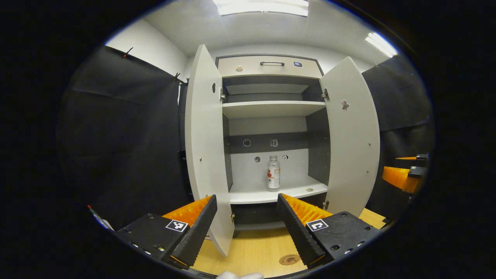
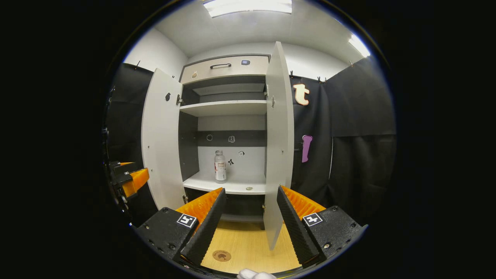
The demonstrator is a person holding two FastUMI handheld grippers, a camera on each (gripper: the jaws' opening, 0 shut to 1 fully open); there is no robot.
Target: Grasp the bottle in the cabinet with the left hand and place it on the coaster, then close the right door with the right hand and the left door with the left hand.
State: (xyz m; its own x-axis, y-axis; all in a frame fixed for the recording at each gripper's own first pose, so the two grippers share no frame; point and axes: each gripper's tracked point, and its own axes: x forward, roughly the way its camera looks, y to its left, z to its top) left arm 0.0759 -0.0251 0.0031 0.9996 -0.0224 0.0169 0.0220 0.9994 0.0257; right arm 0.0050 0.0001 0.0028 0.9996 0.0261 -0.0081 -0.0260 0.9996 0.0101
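Now | left gripper spread wide, holding nothing; right gripper likewise wide, empty | bottle upright on the cabinet's lower shelf, well ahead | coaster on the wooden top below | advice: approach straight between both open doors, centre the fingers on the bottle's body before closing.

Light comes from 2 ceiling panels, both blown out to white glare. The cabinet is evenly and brightly lit, with soft shadow under its shelves. The black cloth at both sides stays dim. Fisheye distortion bows the doors outward and bends straight edges toward the rim. Focus is sharp throughout.
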